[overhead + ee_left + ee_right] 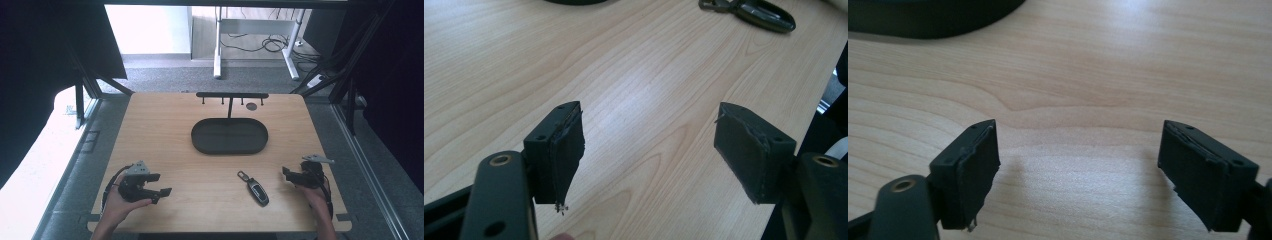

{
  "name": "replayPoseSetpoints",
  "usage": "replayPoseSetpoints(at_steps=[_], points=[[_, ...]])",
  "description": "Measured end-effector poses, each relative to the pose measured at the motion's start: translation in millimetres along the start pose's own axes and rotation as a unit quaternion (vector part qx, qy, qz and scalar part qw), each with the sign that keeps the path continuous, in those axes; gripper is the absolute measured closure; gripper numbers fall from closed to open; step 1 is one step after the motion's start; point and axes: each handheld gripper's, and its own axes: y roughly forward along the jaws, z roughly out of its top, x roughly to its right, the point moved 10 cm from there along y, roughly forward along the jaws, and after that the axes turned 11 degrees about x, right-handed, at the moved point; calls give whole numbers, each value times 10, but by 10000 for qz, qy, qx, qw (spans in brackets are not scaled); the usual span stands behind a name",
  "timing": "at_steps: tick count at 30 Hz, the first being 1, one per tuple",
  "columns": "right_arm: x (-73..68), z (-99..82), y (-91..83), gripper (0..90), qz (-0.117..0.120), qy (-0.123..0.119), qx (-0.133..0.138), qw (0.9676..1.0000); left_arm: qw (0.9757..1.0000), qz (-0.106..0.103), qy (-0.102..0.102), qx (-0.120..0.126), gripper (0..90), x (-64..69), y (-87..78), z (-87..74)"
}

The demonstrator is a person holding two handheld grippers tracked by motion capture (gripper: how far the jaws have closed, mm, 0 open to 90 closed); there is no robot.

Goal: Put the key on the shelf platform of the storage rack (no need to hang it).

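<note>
Grippers both spread wide, nothing between the pads. Left gripper point(161, 184) sits at 7 o'clock on the table point(165, 125), pointing toward the car key point(255, 187). Key lies flat at 5 o'clock, between the two grippers, nearer the right gripper point(286, 172) at 4 o'clock. Oval black tray point(229, 136) at centre, hook rack point(232, 95) at 12 o'clock.

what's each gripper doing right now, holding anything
left gripper: open, nothing between its fingers
right gripper: open, nothing between its fingers
</note>
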Motion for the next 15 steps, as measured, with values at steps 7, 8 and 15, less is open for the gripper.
replayPoseSetpoints(at_steps=[7, 8, 15], points=[[-99, -18, -26, 204, 182, -155, 31, 9997, 10000, -28, 5, 21, 280, -7, -30, 3], [-109, -21, -30, 205, 214, -146, 15, 9997, 10000, -21, -5, 30, 280, -13, -36, 5], [-113, 10, -74, 233, 263, -123, 69, 9996, 9999, 39, -61, 113, 280, -66, -103, 22]])
